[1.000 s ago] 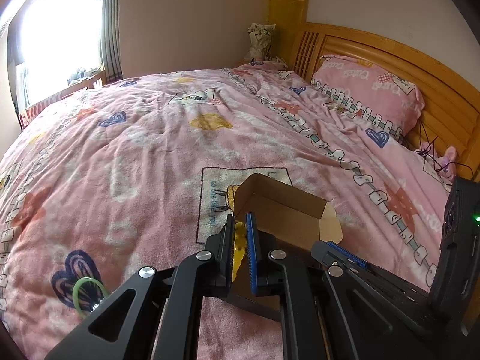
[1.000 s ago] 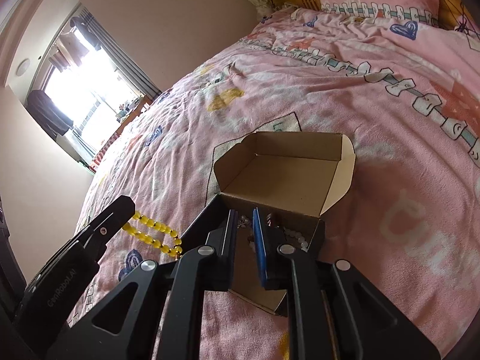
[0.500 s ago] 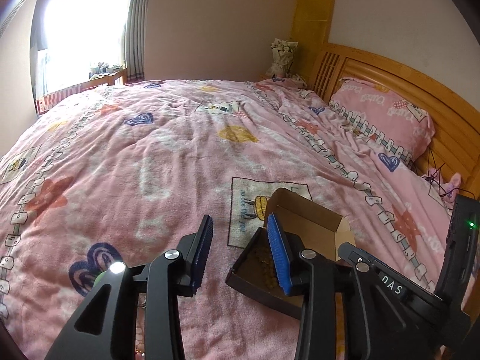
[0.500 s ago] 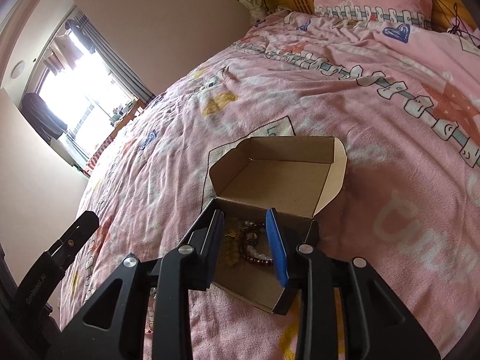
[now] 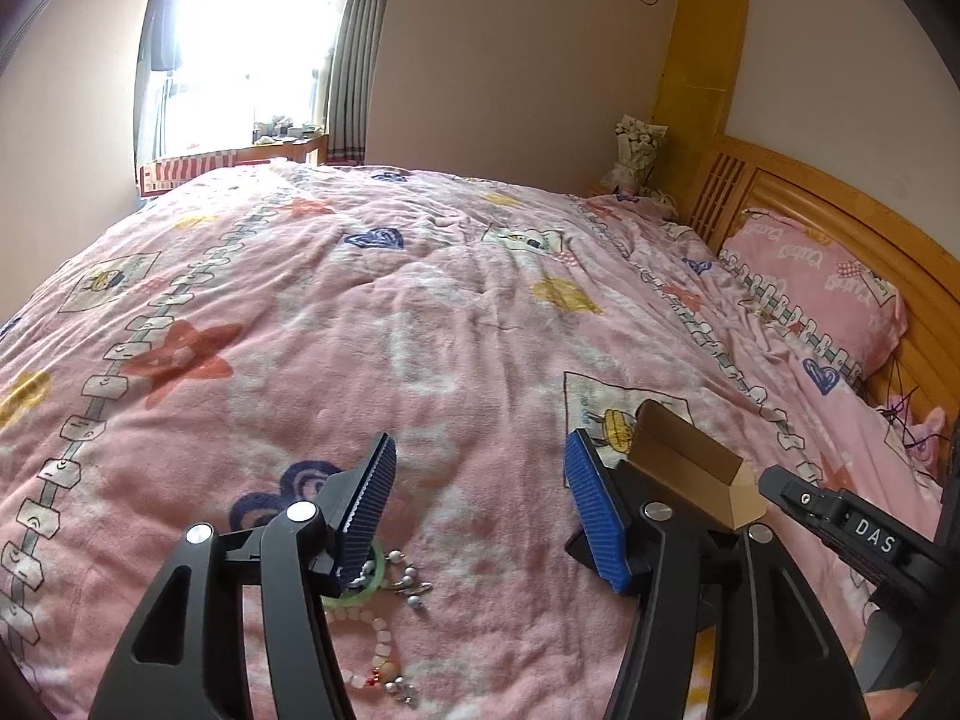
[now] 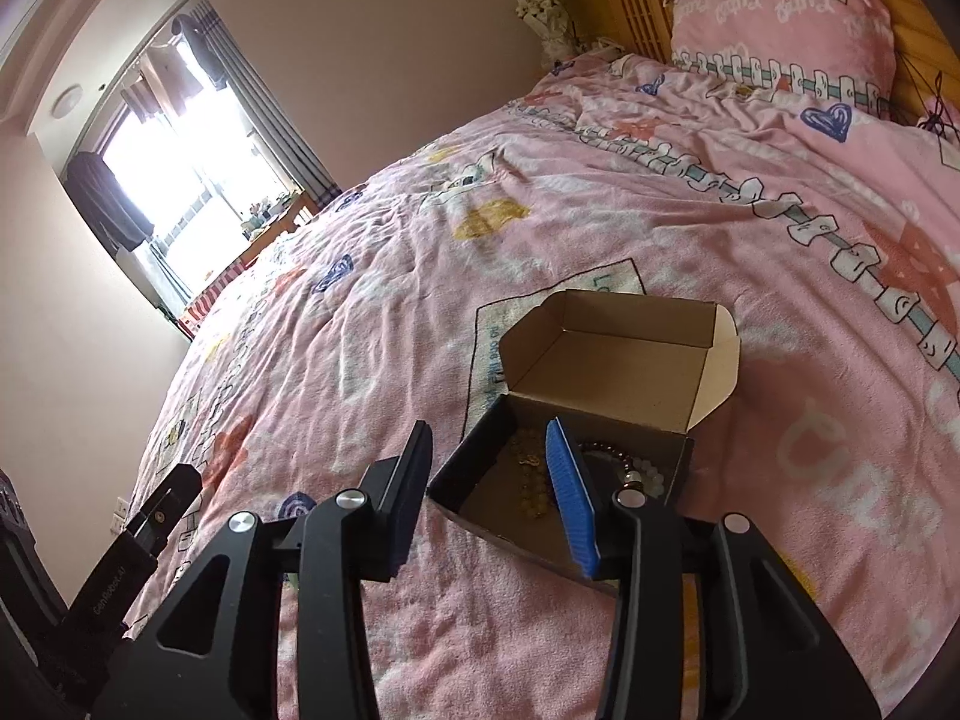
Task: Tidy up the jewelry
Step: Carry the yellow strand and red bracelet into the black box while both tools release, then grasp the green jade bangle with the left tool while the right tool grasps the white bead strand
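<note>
An open cardboard box (image 6: pixel 606 372) with a dark base sits on the pink bedspread; it holds a yellow bead bracelet (image 6: pixel 531 480), a dark red bead bracelet (image 6: pixel 624 453) and pale beads (image 6: pixel 651 480). It also shows in the left wrist view (image 5: pixel 690 468). My right gripper (image 6: pixel 489 510) is open and empty, its right finger over the box. My left gripper (image 5: pixel 480 516) is open and empty, left of the box. Under its left finger lie a green bangle (image 5: pixel 363 591), a silver bead piece (image 5: pixel 408 582) and a pale bead bracelet (image 5: pixel 375 648).
The pink bedspread (image 5: pixel 420 324) covers the whole bed. A pink pillow (image 5: pixel 822 282) leans against the wooden headboard (image 5: pixel 840 210) at the right. A window (image 5: pixel 240 60) and a shelf are beyond the far side.
My left gripper let the yellow bracelet go into the box, opened wide and swung left over the loose jewelry. My right gripper opened from shut.
</note>
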A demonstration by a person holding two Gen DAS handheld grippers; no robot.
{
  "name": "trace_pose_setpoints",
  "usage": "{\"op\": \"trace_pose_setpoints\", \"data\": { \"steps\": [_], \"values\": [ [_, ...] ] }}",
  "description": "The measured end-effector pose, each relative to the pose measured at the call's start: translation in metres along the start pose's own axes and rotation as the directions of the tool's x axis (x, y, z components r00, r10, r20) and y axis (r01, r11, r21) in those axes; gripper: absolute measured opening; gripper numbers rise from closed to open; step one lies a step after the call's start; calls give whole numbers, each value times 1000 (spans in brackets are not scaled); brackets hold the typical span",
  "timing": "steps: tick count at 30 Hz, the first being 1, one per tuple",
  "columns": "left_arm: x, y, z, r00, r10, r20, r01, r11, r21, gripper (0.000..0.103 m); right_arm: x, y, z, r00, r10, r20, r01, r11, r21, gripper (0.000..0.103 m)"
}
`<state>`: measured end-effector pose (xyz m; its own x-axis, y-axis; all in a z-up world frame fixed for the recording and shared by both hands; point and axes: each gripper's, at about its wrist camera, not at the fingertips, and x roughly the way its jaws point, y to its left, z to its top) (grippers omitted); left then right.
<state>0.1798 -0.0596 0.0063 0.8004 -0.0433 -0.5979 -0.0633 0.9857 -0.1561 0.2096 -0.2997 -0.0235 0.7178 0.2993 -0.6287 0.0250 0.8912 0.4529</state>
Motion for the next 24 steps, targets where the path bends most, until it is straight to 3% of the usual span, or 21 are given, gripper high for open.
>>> {"op": "trace_pose_setpoints", "data": {
  "steps": [11,18,21,24],
  "values": [
    [-21,73,0,998,60,-19,-62,994,-88,62,2,69,-19,998,42,-46,-47,990,-131,48],
    [-16,102,-4,994,90,-55,-95,992,-89,67,33,100,-42,991,21,-134,-51,974,-222,48],
    [-1,113,-9,991,95,-97,-104,990,-97,67,66,108,-58,977,12,-212,-66,966,-250,48],
    [19,120,-17,982,116,-147,-129,988,-82,67,107,109,-79,948,13,-317,-92,968,-235,48]
  ]
}}
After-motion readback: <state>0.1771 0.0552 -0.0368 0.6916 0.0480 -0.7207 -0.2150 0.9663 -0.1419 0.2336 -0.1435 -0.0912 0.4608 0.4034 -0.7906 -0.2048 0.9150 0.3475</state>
